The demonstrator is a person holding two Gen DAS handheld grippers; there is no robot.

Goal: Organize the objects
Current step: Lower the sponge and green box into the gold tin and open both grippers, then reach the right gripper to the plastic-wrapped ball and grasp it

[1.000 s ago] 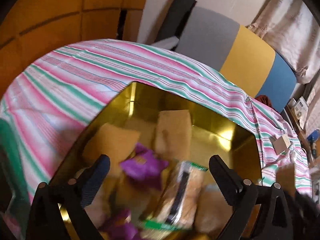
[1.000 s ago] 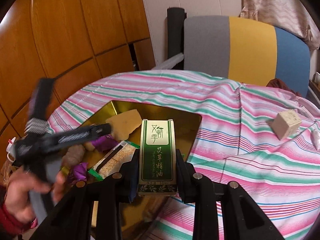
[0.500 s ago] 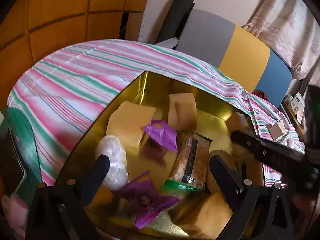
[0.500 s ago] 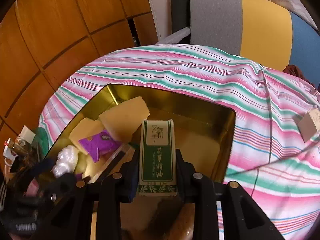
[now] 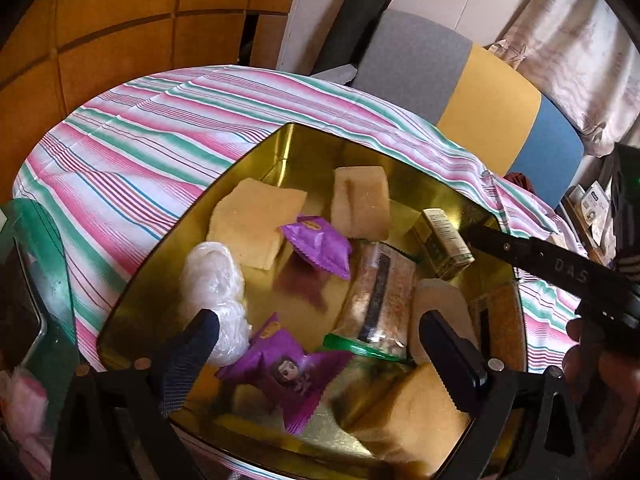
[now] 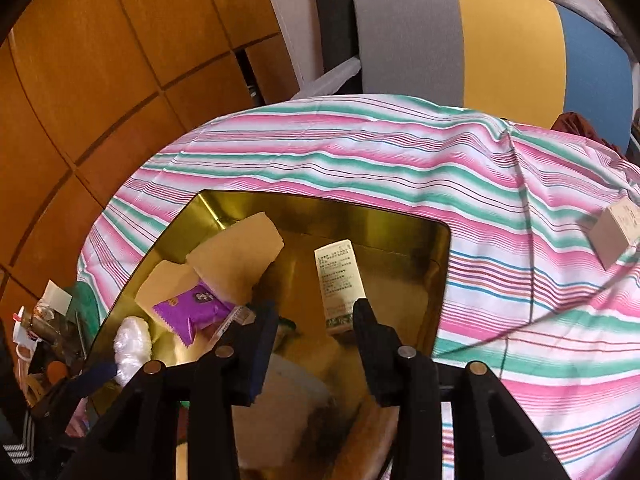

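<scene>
A gold tray [image 5: 280, 148] on the striped cloth holds yellow sponge blocks [image 5: 256, 232], two purple packets [image 5: 316, 246], a clear snack bar packet [image 5: 378, 300] and a white plastic wad [image 5: 214, 280]. A green and white box [image 6: 340, 284] lies flat on the tray floor near its right wall, also seen as the green box [image 5: 444, 242] in the left wrist view. My right gripper [image 6: 315, 308] hovers just behind it. Its jaws are opening and the pads stand clear of the box. My left gripper [image 5: 316, 324] hangs open over the tray's near side, holding nothing.
A small beige box [image 6: 616, 232] sits on the cloth to the right of the tray [image 6: 440, 240]. A grey, yellow and blue chair [image 6: 460, 40] stands behind the table. Wood panels line the left. Clutter lies off the table's left edge.
My right gripper has let go of the green box, which now lies flat in the tray, and its jaws have parted. Both views have shifted further over the tray.
</scene>
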